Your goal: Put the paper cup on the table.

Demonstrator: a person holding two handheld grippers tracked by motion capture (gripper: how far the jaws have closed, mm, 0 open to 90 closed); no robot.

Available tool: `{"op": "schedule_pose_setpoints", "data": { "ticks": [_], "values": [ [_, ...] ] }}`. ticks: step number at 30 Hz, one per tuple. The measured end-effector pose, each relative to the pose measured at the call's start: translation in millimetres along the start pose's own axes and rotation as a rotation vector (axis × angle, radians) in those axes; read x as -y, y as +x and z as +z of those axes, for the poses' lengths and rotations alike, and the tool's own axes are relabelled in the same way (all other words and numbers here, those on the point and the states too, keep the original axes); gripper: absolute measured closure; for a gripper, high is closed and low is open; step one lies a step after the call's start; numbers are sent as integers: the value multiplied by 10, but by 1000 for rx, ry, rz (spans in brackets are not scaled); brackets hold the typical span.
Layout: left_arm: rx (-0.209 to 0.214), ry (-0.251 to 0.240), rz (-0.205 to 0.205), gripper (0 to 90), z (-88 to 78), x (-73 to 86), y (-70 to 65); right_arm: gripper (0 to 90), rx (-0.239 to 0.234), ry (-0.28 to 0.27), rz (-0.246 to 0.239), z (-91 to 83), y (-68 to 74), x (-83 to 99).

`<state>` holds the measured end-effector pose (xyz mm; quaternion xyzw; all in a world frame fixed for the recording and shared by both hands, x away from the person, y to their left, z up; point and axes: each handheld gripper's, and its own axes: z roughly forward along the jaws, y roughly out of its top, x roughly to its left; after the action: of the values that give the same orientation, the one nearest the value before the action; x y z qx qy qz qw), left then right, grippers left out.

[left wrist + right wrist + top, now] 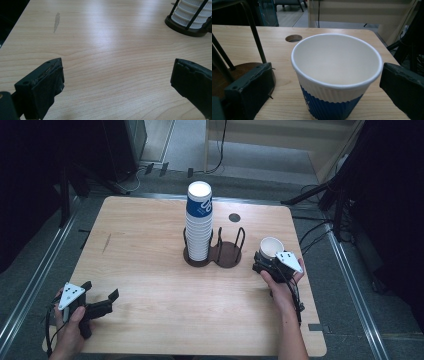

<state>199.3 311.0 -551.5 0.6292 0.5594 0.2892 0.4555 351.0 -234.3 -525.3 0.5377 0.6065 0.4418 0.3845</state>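
Observation:
A single blue-and-white paper cup (271, 247) (337, 75) stands upright on the wooden table (150, 245), right of a dark two-ring cup holder (227, 255). My right gripper (267, 256) (329, 75) is open, its jaws on either side of the cup; a gap shows at the left jaw. A tall stack of matching cups (199, 220) (192, 12) fills the holder's left ring, and the right ring is empty. My left gripper (102, 289) (117, 72) rests open near the table's front left corner, with nothing between its jaws.
A round cable hole (234, 217) (293, 38) lies behind the holder. The holder's thin upright rods (254, 32) rise just left of my right gripper. A grey smudge (57, 22) marks the table's left part. Dark stands and cables surround the table.

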Motion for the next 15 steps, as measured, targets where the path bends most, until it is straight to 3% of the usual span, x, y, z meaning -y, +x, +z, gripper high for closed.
{"op": "schedule_pose_setpoints", "data": {
  "ticks": [10,15],
  "values": [
    [-1,-1,3,0,-1,0,-3,0,-24,-32,-1,-195,-46,15],
    [-2,1,11,0,-6,1,-6,0,-45,-50,27,-303,-91,27]
  ]
}}
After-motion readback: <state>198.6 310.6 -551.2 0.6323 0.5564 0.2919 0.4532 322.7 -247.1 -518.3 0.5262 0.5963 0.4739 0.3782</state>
